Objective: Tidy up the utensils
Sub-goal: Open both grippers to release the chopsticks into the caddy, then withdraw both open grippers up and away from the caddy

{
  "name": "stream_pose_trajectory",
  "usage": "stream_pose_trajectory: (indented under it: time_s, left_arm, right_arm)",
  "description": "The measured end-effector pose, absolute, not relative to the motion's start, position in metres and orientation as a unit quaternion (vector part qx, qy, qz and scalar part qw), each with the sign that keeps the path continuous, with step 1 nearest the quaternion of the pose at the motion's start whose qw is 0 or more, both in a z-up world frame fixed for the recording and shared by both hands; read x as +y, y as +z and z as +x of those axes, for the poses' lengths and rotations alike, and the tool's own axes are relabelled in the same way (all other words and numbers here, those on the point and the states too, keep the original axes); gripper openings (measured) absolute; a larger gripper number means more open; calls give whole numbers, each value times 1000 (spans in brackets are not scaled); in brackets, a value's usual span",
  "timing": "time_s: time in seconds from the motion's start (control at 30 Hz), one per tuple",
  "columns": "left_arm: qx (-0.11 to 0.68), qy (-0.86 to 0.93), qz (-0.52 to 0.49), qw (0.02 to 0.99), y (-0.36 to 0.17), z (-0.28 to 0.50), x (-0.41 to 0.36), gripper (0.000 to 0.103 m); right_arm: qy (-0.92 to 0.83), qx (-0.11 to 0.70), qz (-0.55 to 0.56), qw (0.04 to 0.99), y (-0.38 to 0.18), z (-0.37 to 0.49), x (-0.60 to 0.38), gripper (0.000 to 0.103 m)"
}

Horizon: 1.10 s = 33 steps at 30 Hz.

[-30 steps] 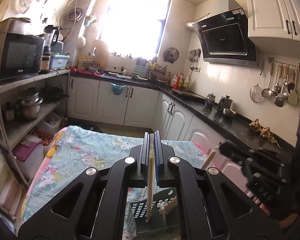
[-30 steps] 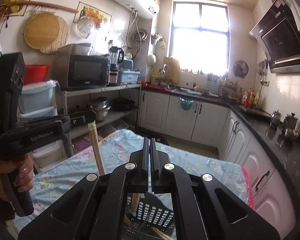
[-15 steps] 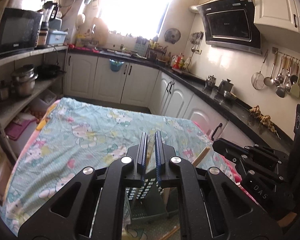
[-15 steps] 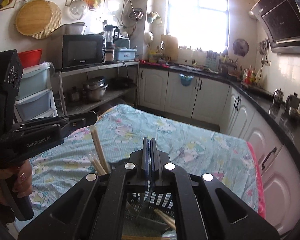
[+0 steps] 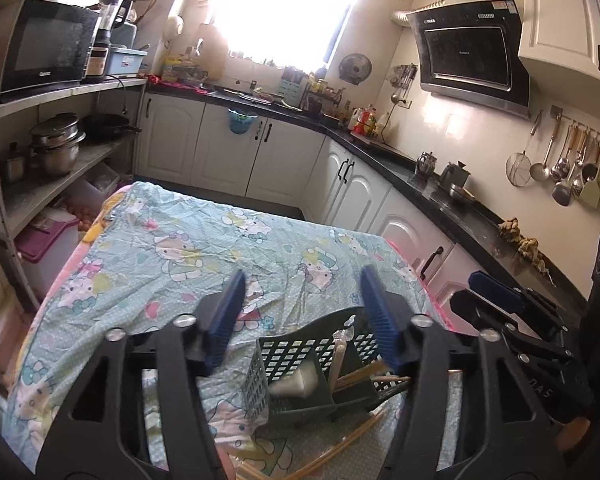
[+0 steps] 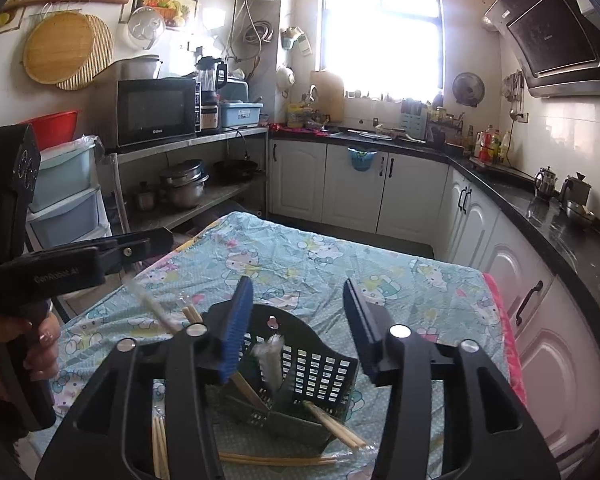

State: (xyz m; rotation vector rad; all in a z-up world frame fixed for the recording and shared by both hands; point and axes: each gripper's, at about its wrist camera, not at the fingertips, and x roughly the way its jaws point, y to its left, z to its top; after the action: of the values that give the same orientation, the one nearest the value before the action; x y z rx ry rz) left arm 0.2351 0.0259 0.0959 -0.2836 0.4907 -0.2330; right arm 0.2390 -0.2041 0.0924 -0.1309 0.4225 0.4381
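A dark green slotted utensil basket (image 5: 300,364) (image 6: 320,368) stands on the cloth-covered table (image 5: 172,264). Wooden chopsticks (image 5: 364,374) (image 6: 332,426) lean inside it, some in clear wrappers (image 6: 272,360). My left gripper (image 5: 302,314) hangs just above the basket's near side; its jaws are opening, with nothing between the blue pads (image 5: 224,320). My right gripper (image 6: 298,320) hovers over the same basket, its jaws also opening and empty. Each gripper shows in the other's view: the right gripper (image 5: 500,300), and the left gripper (image 6: 80,258) held by a hand (image 6: 40,344).
Loose chopsticks lie on the cloth in front of the basket (image 6: 276,459) (image 5: 340,452) and beside it (image 6: 160,440). A shelf unit with pots (image 5: 56,148) stands to the left; white cabinets under a black counter (image 6: 540,216) run along the right.
Both grippers sank toward the basket and went from shut to open. The chopstick that the left gripper held a second ago is out of its jaws.
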Motion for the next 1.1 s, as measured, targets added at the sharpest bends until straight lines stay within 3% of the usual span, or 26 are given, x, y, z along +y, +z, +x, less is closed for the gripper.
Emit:
stream_pose_trajectory:
  time_s: [0.17, 0.37, 0.63, 1.1]
  left_arm:
    - [237, -111, -149, 954, 107, 222, 35, 77]
    - [226, -104, -154, 956, 118, 205, 41, 92]
    - [214, -101, -148, 960, 128, 177, 44, 92]
    - [234, -105, -148, 955, 103, 145, 40, 92]
  right_arm:
    - [214, 199, -62, 954, 98, 225, -211, 62]
    - [213, 185, -61, 957, 106, 209, -217, 73]
    - [215, 174, -60, 959, 110, 183, -223, 83]
    - [216, 191, -61, 955, 89, 148, -228, 88]
